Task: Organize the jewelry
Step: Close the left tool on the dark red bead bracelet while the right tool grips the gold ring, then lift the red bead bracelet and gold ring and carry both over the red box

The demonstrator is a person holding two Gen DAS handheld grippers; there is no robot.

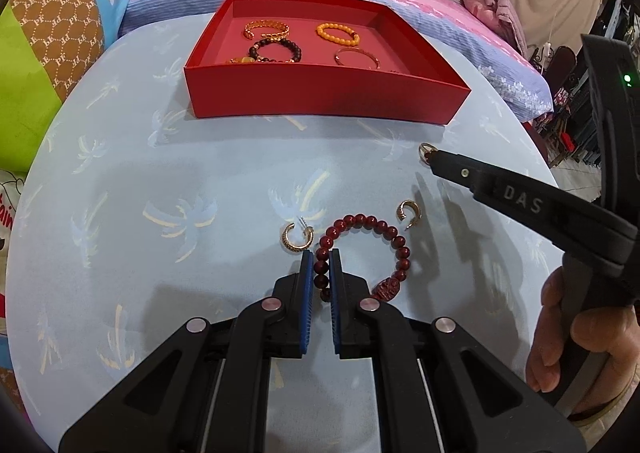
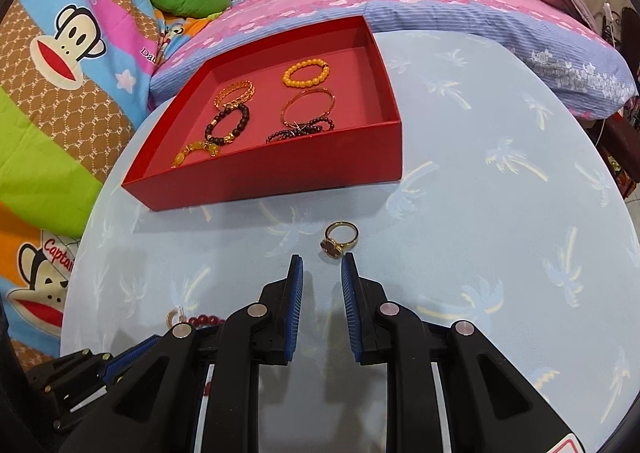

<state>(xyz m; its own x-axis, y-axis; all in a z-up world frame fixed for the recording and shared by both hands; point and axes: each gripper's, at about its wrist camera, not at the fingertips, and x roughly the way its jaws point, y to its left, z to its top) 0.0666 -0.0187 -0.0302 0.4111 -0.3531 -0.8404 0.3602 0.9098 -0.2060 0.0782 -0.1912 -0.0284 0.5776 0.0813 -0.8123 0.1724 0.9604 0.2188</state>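
We had the left hand-held gripper [image 1: 320, 257] clamped on the dark red bead bracelet [image 1: 362, 253] lying on the bench [image 1: 160, 181], a gold hoop earring [image 1: 295, 239] just beside it. Our right hand-held gripper [image 2: 322, 263] sat released, gold ring [image 2: 340, 239] just ahead, red tray [image 2: 280, 173] beyond.

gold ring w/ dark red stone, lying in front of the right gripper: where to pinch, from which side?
Pinch the plain band of the gold ring with the dark red stone, on its far arc away from the stone. Come down from above with the open right gripper. The ring lies nearly flat on the pale blue palm-print tablecloth, so one finger goes inside the hoop.
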